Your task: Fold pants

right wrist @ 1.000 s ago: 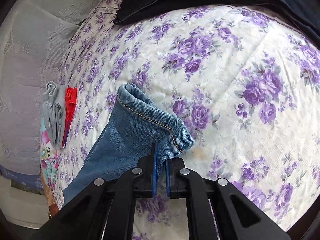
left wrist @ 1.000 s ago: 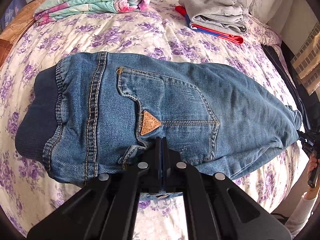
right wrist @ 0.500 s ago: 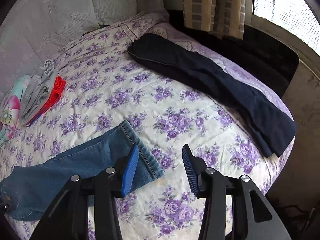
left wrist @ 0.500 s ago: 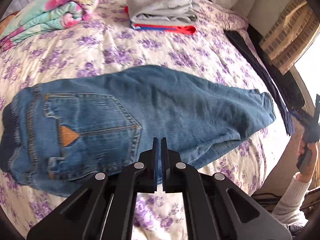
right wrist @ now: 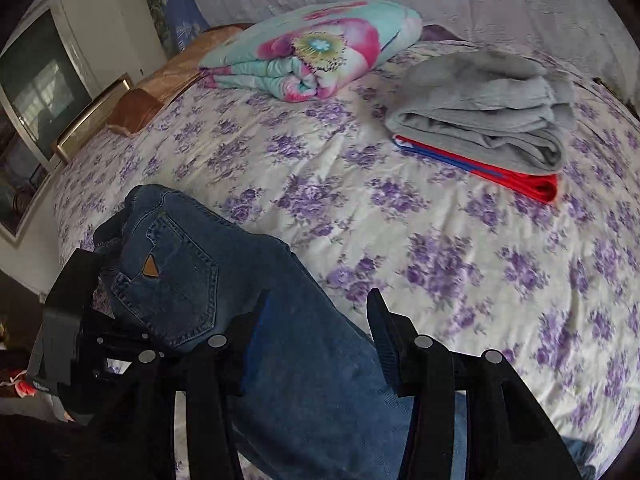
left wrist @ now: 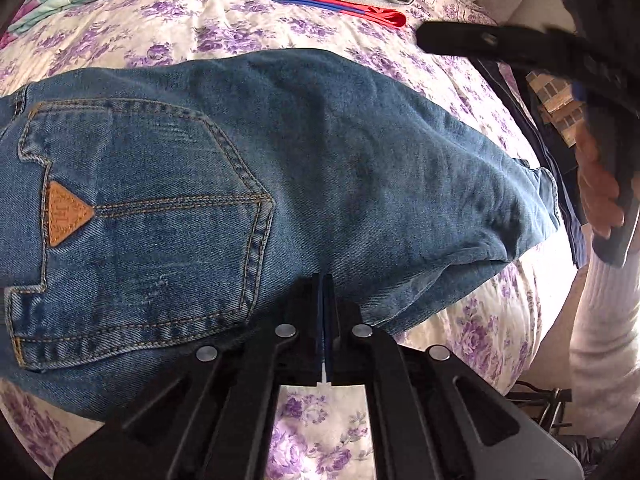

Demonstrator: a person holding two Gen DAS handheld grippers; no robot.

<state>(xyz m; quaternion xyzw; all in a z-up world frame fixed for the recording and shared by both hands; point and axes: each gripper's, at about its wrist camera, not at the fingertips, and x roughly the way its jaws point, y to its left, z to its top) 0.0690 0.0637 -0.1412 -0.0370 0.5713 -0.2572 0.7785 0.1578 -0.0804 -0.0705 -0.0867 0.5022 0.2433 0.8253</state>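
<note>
I have the blue denim pants with the tan triangular leather patch (left wrist: 280, 184) lying lengthwise across the purple-flowered bedspread (left wrist: 224, 28), back pocket up, already doubled leg on leg. My left gripper (left wrist: 325, 292) sits at their near edge with its jaws pressed together; whether a fold of denim is caught between them I cannot tell. My right gripper (right wrist: 316, 320) hovers over the leg section with its jaws spread, nothing pinched, the cloth merely below the gap; I read that as lining up a fresh hold for the next fold. Ahead of it, well apart, a folded grey garment on a red one (right wrist: 492, 120) and a rolled flowered quilt (right wrist: 320, 48) rest, likely kept clear as finished items.
</note>
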